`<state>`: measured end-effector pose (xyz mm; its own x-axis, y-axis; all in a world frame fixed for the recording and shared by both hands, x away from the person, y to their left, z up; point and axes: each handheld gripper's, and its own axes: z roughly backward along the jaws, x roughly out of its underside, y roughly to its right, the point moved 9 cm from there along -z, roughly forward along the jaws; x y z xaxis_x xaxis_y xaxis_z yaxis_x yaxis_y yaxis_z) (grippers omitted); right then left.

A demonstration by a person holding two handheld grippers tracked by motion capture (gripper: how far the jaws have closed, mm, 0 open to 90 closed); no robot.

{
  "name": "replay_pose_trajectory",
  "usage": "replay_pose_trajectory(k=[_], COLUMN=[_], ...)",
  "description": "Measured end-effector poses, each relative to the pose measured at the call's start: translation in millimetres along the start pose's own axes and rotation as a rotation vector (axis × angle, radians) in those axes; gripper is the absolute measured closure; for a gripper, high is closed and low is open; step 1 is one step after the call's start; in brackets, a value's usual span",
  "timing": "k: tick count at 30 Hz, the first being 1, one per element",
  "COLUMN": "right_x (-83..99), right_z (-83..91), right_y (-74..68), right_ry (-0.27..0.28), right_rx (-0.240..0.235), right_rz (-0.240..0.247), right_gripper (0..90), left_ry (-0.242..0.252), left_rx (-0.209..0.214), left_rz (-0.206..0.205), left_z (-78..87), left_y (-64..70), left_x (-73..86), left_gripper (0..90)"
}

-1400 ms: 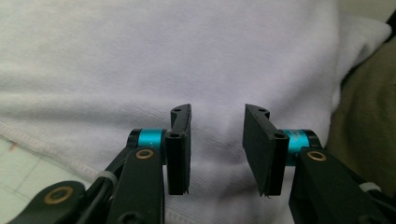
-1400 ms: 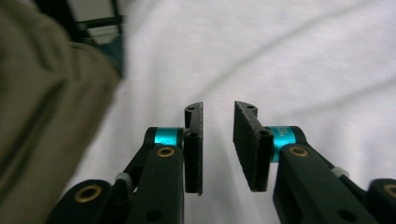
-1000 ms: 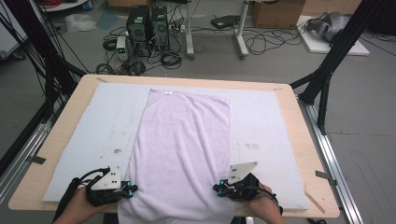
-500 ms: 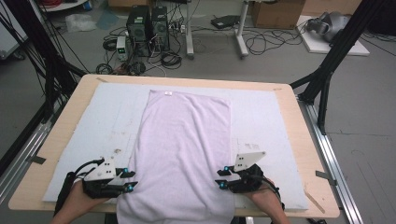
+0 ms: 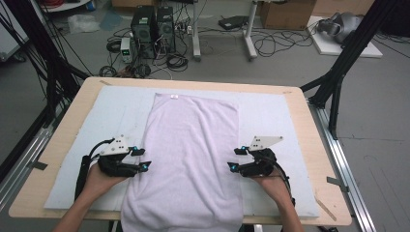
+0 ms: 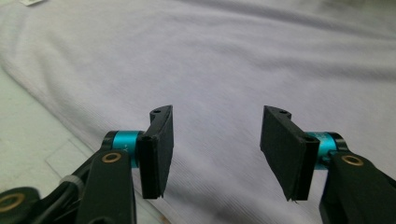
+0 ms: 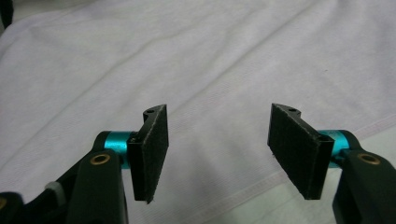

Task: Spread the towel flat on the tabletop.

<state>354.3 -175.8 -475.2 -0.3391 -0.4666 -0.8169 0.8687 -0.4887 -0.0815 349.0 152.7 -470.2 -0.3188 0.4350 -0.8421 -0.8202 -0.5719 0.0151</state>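
With both the left gripper point(image 5: 145, 158) and right gripper point(image 5: 233, 158) gaping wide and empty at the long edges of the towel point(image 5: 188, 159) in frame centre, I risk pinching the mat point(image 5: 280, 116) too.

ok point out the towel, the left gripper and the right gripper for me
towel point(image 5: 191, 145): high view, middle of the cloth
left gripper point(image 5: 143, 158): high view, midway between its open fingertips
right gripper point(image 5: 234, 158): high view, midway between its open fingertips
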Motion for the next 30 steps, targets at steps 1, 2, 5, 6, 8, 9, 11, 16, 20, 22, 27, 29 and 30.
replay_pose_trajectory(k=[1, 2, 5, 6, 8, 9, 11, 16, 20, 22, 27, 29, 30], right_x=[-1.3, -3.0, -7.1, -9.0, -9.7, -8.6, -8.0, -8.1, -6.8, -7.3, -7.9, -8.2, -8.2], right_z=[-0.8, -1.7, -4.8, -6.2, -9.0, -10.8, -12.6, -13.4, -14.2, -14.8, -14.3, -13.5, -13.3], right_y=[3.3, 7.1, 15.3, 17.0, 16.6, 15.3, 13.3, 10.0, 8.1, 7.8, 7.7, 7.3, 7.6], right_ry=[0.004, 0.012, 0.016, 0.03, 0.031, 0.019, 0.009, 0.001, -0.01, -0.007, -0.002, 0.001, 0.001], right_rx=[0.009, 0.017, 0.028, 0.022, 0.014, 0.013, 0.01, 0.011, 0.01, 0.009, 0.015, 0.012, 0.014], right_rz=[0.001, -0.003, -0.013, -0.019, -0.02, -0.01, -0.006, 0.004, -0.008, -0.007, -0.017, -0.025, -0.024], right_gripper=[35.7, 34.7, 31.5, 30.9, 29.8, 29.3, 28.2, 27.0, 25.6, 25.3, 23.4, 23.2, 23.2], left_ry=[0.004, 0.01, 0.018, 0.018, 0.014, 0.011, 0.002, -0.002, -0.001, -0.006, -0.001, -0.001, -0.001], left_rx=[-0.009, -0.011, -0.028, -0.03, -0.035, -0.034, -0.03, -0.023, -0.028, -0.033, -0.041, -0.042, -0.041], left_rz=[0.003, 0.012, 0.019, 0.014, 0.013, 0.011, 0.012, 0.008, 0.004, 0.002, 0.011, 0.012, 0.014], left_z=[-1.9, -3.3, -5.8, -6.2, -6.9, -7.2, -8.4, -10.1, -10.1, -9.8, -8.4, -8.5, -8.8], left_y=[-2.6, -4.7, -7.2, -7.5, -7.0, -7.0, -6.3, -4.8, -6.6, -7.7, -10.4, -10.9, -10.9], left_x=[-1.0, -2.0, -3.7, -4.0, -3.9, -3.4, -2.0, -0.3, -0.1, 0.9, 1.4, 1.7, 1.7], left_gripper=[43.9, 43.9, 43.0, 42.8, 42.5, 42.4, 41.8, 41.7, 41.5, 41.4, 40.8, 40.6, 40.6])
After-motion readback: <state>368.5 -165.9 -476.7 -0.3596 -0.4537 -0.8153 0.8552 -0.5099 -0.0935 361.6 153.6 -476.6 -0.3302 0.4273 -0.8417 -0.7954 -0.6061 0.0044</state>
